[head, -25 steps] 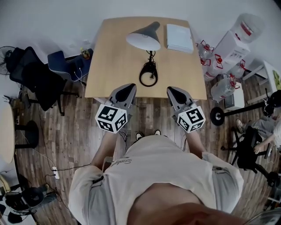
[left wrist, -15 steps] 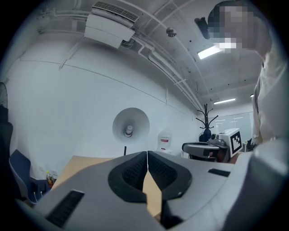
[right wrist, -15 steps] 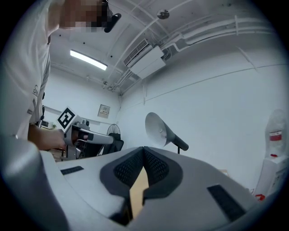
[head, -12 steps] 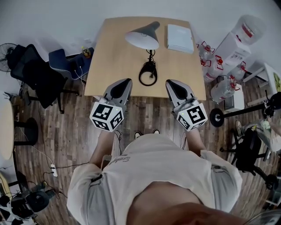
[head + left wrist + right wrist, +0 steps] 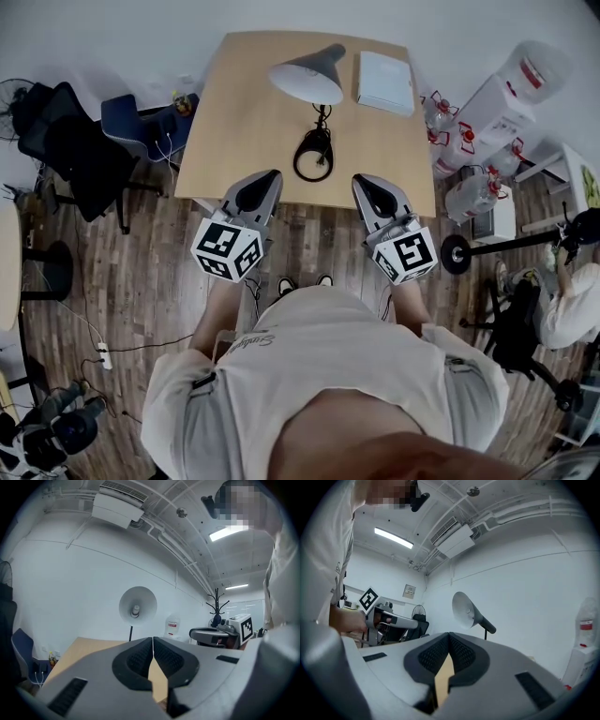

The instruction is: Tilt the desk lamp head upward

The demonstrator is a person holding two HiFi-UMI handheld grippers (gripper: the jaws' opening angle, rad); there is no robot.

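A grey desk lamp stands on the wooden table. Its cone head faces toward me, and its black ring base with coiled cord sits mid-table. In the left gripper view the lamp head shows its bulb, facing the camera. The right gripper view has the lamp head in profile with its dark neck. My left gripper and right gripper hover side by side at the table's near edge, well short of the lamp. Both are shut with nothing between the jaws.
A white box lies on the table right of the lamp. Water bottles and a dispenser stand to the right, office chairs to the left. A seated person is at the far right.
Both grippers stay near the table's front edge, shifting only slightly. The head camera has drifted a little, and the person at the right has come more into view.
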